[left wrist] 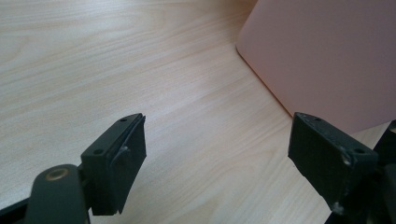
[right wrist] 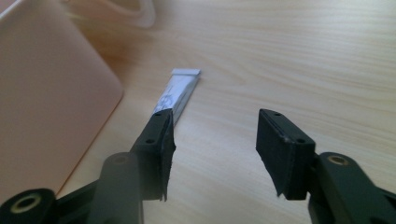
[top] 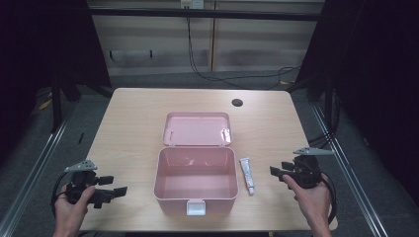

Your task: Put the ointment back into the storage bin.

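Note:
An open pink box [top: 195, 178] sits at the table's front middle, its lid [top: 197, 129] folded back flat behind it. The inside looks empty. A small white tube [top: 247, 175] lies on the table just right of the box. My left gripper [top: 109, 188] is held low at the front left, open, jaws pointing right toward the box wall [left wrist: 327, 56]. My right gripper [top: 278, 171] is at the front right, open, aimed left at the tube [right wrist: 180, 91], which lies just beyond its left jaw. Nothing is between either pair of jaws.
The wooden table [top: 133, 113] has a round cable hole [top: 237, 102] at the back right. A white latch [top: 195, 207] hangs on the box front. Dark frame posts and cables stand behind and beside the table.

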A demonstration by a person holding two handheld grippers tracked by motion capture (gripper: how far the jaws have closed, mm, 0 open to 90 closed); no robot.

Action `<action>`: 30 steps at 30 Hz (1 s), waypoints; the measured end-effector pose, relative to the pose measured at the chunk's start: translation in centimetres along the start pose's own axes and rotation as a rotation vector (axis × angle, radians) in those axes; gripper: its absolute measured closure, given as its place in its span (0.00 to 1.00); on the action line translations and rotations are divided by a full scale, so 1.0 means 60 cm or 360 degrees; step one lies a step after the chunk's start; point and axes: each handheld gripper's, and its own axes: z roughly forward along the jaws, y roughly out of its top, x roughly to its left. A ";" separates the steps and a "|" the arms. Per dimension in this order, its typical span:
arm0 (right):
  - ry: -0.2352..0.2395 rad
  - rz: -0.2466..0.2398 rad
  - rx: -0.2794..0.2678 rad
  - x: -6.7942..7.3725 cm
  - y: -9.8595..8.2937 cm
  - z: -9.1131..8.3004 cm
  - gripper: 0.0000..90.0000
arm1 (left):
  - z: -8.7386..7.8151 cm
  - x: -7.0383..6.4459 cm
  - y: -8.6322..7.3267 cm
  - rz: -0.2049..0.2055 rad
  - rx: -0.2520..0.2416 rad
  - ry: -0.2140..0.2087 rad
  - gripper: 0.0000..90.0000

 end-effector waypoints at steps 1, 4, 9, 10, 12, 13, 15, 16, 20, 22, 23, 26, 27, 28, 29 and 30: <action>0.0022 -0.0014 0.0020 0.002 0.003 0.000 0.54 | 0.001 -0.001 0.000 -0.0013 -0.0005 0.0010 0.21; 0.0081 -0.0046 0.0108 0.010 0.015 0.004 0.57 | 0.001 0.000 0.000 -0.0014 -0.0008 0.0007 0.21; 0.0081 -0.0058 0.0207 0.022 0.047 0.013 0.60 | 0.001 -0.002 0.000 -0.0013 -0.0004 0.0009 0.21; 0.0061 -0.0070 0.0218 0.026 0.054 0.013 0.60 | 0.001 -0.002 -0.001 -0.0016 -0.0004 0.0010 0.21; 0.0142 -0.0044 0.0273 0.027 0.065 0.019 0.59 | 0.002 -0.001 0.000 -0.0012 -0.0003 0.0008 0.21; 0.0144 -0.0045 0.0298 0.029 0.068 0.021 0.59 | 0.002 -0.001 0.000 -0.0011 0.0000 0.0009 0.21; 0.0112 -0.0047 0.0342 0.032 0.071 0.028 0.57 | 0.002 -0.001 0.000 -0.0010 0.0000 0.0010 0.21; 0.0105 -0.0034 0.0373 0.033 0.071 0.032 0.56 | 0.002 -0.001 0.000 -0.0010 -0.0002 0.0003 0.21; 0.0098 -0.0050 0.0483 0.038 0.074 0.041 0.59 | 0.002 -0.001 0.000 0.0007 0.0011 0.0003 0.21; 0.0093 -0.0061 0.0535 0.040 0.079 0.045 0.62 | 0.003 -0.002 0.000 0.0005 0.0008 0.0003 0.21; 0.0081 -0.0056 0.0547 0.041 0.081 0.048 0.62 | 0.003 -0.002 0.000 0.0005 0.0006 0.0002 0.21; 0.0087 -0.0022 0.0519 0.041 0.088 0.054 0.64 | 0.002 -0.001 0.000 -0.0002 0.0008 0.0003 0.21; 0.0076 -0.0050 0.0528 0.041 0.090 0.056 0.64 | 0.003 -0.001 0.001 0.0000 0.0006 0.0004 0.21; 0.0065 -0.0046 0.0559 0.042 0.092 0.059 0.64 | 0.004 -0.001 0.001 -0.0005 0.0009 0.0001 0.21; 0.0050 -0.0045 0.0592 0.046 0.095 0.061 0.64 | 0.004 -0.001 0.001 -0.0005 0.0009 0.0001 0.21; 0.0063 -0.0049 0.0616 0.047 0.097 0.064 0.64 | 0.004 0.000 0.001 -0.0005 0.0009 -0.0001 0.21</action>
